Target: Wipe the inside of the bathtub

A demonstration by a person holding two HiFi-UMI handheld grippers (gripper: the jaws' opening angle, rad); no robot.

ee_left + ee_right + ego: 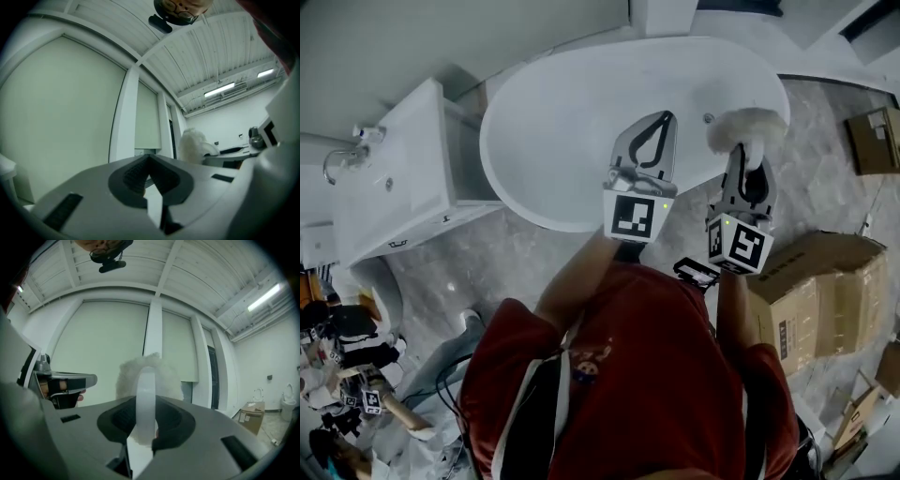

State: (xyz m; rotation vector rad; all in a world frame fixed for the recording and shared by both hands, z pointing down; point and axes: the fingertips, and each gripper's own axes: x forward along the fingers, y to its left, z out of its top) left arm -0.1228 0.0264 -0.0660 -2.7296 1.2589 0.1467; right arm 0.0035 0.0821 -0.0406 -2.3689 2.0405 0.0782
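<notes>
Left gripper (667, 122) fingers closed, right gripper (749, 155) fingers clamping fluffy brush (748, 126), above bathtub (553, 131)

— What's the room like?
— Grey stone floor (487, 262), a white sink cabinet (394, 173) at left, cardboard boxes (811, 281) at right.
— Light?
— Strip lights (219, 89) on a ribbed white ceiling (201, 51).

There is one bathtub (572, 131), one fluffy white duster (748, 127) and one washbasin (394, 178). There are two grippers, the left gripper (666, 120) and the right gripper (748, 161). At least three cardboard boxes (811, 291) are in view.
</notes>
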